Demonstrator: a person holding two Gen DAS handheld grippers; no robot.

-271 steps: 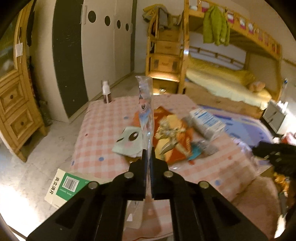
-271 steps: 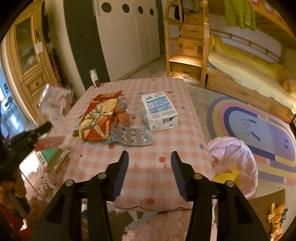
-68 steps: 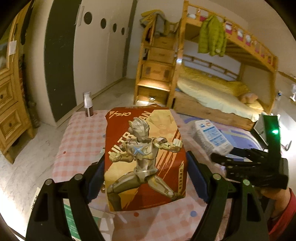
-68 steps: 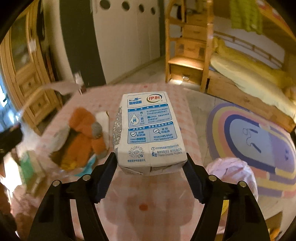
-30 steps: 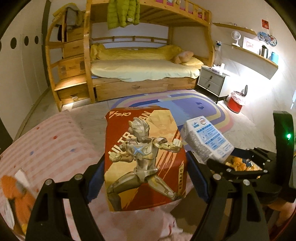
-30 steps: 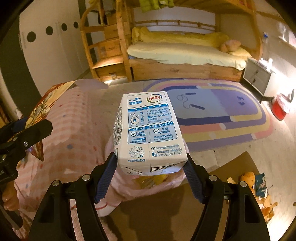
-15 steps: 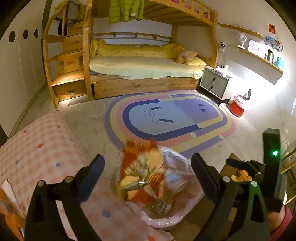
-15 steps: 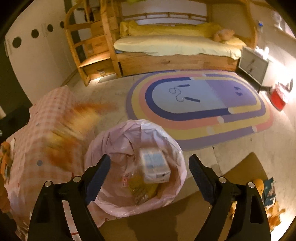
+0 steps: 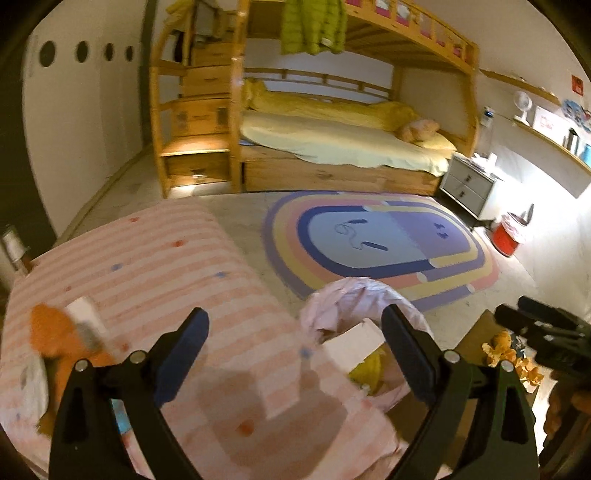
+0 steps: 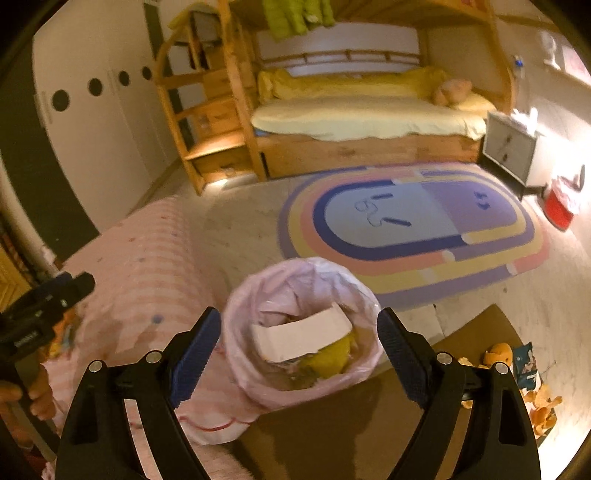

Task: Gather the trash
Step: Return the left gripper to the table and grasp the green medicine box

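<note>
Carton [image 10: 303, 338] dropped into bin [image 10: 258, 384], rug [image 10: 413, 225] beyond

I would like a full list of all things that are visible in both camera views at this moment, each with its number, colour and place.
trash bag: one, pale pink, on the floor beside the table, open
white carton: one, white, inside the trash bag on top
table: one, pink checked cloth, left of the bag
orange trash: blurred, orange, on the table's left part
orange peels: several, orange, on the floor at right
rug: one, rainbow oval, floor centre
bunk bed: one, wood with yellow bedding, at the back
green jacket: one, hung on the upper bunk
nightstand: one, grey, right of the bed
red bin: one, by the right wall
left claw: open, above the table edge
right claw: open, above the bag
</note>
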